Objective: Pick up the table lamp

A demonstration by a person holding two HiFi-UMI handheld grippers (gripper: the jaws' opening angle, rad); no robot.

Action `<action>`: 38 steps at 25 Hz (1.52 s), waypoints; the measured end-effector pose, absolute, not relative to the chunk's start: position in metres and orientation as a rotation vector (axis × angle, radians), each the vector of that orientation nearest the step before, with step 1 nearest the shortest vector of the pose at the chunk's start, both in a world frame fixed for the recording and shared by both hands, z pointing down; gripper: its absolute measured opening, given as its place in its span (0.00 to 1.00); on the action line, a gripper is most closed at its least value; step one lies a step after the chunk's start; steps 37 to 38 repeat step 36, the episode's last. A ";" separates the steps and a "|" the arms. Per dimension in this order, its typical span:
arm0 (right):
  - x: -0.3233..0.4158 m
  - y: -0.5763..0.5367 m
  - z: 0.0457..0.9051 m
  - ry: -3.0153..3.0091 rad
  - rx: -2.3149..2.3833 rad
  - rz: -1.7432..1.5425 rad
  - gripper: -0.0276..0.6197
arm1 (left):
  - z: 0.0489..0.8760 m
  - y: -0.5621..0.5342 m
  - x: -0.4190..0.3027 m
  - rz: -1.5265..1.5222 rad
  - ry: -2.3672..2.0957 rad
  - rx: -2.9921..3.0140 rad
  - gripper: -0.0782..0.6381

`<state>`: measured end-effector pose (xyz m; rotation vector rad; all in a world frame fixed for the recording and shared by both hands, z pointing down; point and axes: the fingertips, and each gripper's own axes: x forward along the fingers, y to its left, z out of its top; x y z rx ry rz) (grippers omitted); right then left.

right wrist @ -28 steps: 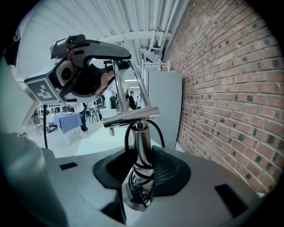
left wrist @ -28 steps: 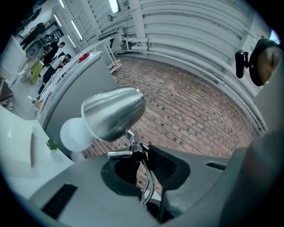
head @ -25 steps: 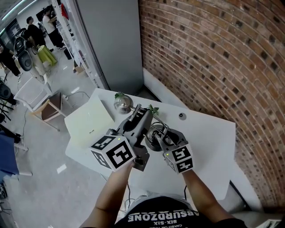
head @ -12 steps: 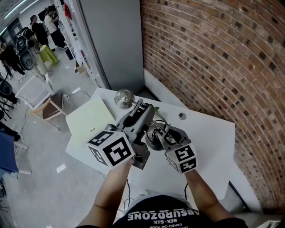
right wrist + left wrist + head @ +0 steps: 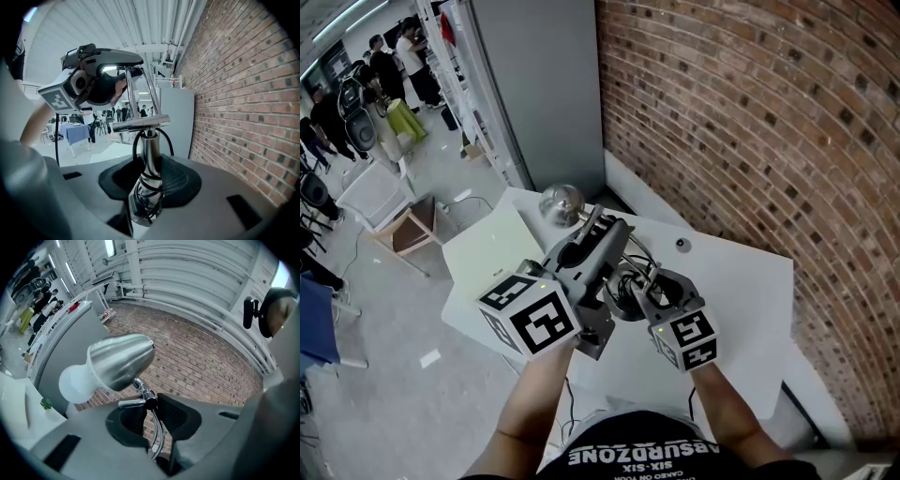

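Observation:
The table lamp hangs above the white table, held between both grippers. Its chrome shade points away from me; in the left gripper view the shade and white bulb sit just past the jaws. My left gripper has the lamp's thin chrome arm between its pads, and its jaws are opening slightly. My right gripper is shut on the lower chrome post, which has black cord wound round it. The left gripper shows higher up on the arm.
A brick wall runs along the table's far side and a grey cabinet stands behind. A white flat sheet lies at the table's left; a small dark knob sits near the wall. A small plant stands on the table.
Both grippers have risen together with the lamp. The shade now sits higher in the head view and hides the small plant seen behind it earlier.

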<state>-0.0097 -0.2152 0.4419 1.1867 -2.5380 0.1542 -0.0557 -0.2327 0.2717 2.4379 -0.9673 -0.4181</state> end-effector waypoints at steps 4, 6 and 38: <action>-0.009 -0.206 0.436 -2.540 1.191 0.145 0.23 | 0.267 -0.223 -0.055 -0.413 -0.962 2.447 0.21; -0.008 -0.202 0.434 -2.539 1.192 0.146 0.23 | 0.264 -0.219 -0.054 -0.416 -0.956 2.448 0.21; -0.002 -0.163 0.433 -2.532 1.186 0.134 0.23 | 0.262 -0.180 -0.043 -0.384 -0.944 2.466 0.22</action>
